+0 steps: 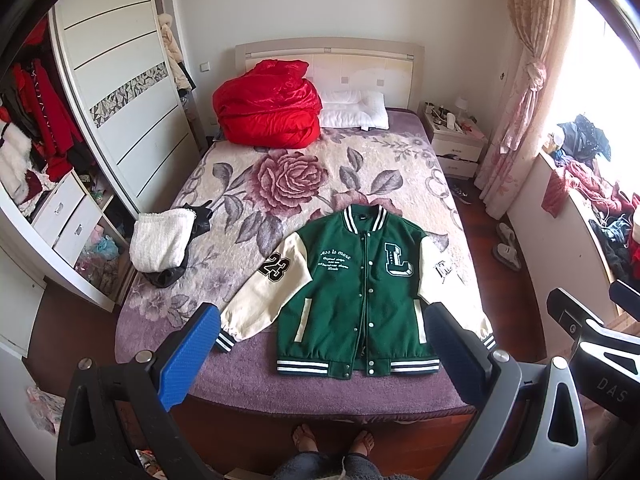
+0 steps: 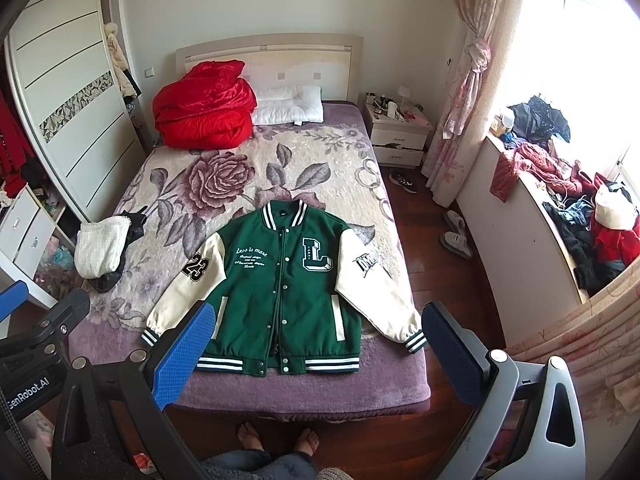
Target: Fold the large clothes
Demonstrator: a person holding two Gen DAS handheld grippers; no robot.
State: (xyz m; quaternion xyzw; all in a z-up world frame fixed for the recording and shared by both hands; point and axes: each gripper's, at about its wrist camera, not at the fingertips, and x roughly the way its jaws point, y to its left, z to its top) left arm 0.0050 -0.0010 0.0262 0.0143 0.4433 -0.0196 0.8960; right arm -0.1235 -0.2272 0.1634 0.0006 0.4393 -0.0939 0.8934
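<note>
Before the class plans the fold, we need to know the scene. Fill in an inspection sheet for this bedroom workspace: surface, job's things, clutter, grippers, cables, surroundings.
Surface: bed with a floral blanket, purple at its near edge.
Job's things: green varsity jacket lies flat, front up, snapped shut, both cream sleeves spread outward, near the foot of the bed.
Clutter: red quilt and white pillow at the headboard; white knit garment on dark clothing at the left edge.
Grippers: left gripper and right gripper both open, held above the foot of the bed, touching nothing.
Cables: nothing seen.
Surroundings: open wardrobe left, nightstand right, clothes heaped on the window ledge, slippers on the floor.
</note>
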